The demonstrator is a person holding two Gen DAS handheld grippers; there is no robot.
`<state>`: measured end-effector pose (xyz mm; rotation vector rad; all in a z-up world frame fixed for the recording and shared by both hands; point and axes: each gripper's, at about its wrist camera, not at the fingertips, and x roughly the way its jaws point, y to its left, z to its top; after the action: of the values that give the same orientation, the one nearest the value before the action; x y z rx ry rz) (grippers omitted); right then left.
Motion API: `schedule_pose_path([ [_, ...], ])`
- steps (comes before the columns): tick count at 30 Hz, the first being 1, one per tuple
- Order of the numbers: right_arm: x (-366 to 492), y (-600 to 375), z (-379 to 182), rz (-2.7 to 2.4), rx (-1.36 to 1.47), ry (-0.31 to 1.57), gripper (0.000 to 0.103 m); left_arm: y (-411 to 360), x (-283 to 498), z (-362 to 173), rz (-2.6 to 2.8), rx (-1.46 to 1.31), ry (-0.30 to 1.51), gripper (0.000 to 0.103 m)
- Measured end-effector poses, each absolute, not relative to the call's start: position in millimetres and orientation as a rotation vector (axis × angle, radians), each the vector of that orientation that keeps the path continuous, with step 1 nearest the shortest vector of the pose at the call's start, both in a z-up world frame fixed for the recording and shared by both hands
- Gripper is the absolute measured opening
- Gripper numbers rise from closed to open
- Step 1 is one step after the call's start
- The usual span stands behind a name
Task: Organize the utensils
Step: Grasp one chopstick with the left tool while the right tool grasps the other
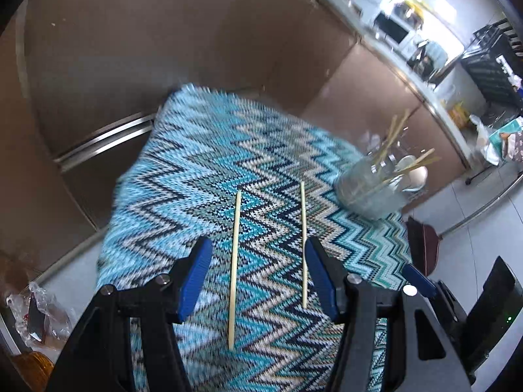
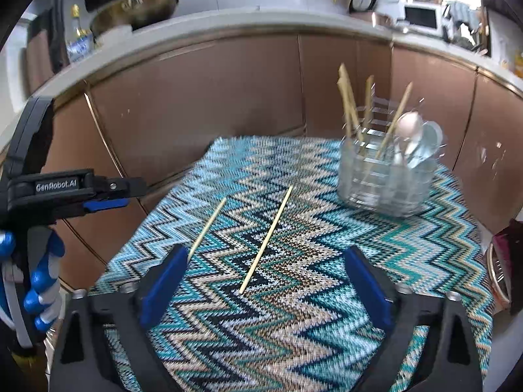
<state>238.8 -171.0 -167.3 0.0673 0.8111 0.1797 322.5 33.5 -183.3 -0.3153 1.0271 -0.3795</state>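
two loose chopsticks lie on a desk [image 2: 294,310] covered in a blue zigzag cloth, beneath brown kitchen cabinets [image 2: 196,98]. a clear holder [image 2: 385,179] stands on the cloth's far right corner, well apart from them, with more chopsticks and spoons upright in it. the left gripper [image 1: 256,277] hangs over the cloth, jaws wide, gripping nothing; the longer chopstick [image 1: 234,268] runs between them and the thinner chopstick [image 1: 303,245] lies just beside the right jaw. the right gripper [image 2: 264,281] also stands wide and empty.
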Motion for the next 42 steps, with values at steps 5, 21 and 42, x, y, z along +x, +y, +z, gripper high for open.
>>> schedule_pose_path([
  [5,292,-165,-188,0.228,0.112,0.908,0.061,17,371,-216,-0.412,-0.308,1.161,0.056],
  [21,408,-171,-246,0.179,0.171,1.148,0.019,-16,429,-260,-0.462,-0.212,1.334,0.021],
  [42,438,-160,-266,0.187,0.124,1.235,0.010,-19,437,-274,-0.385,-0.171,1.379,0.005],
])
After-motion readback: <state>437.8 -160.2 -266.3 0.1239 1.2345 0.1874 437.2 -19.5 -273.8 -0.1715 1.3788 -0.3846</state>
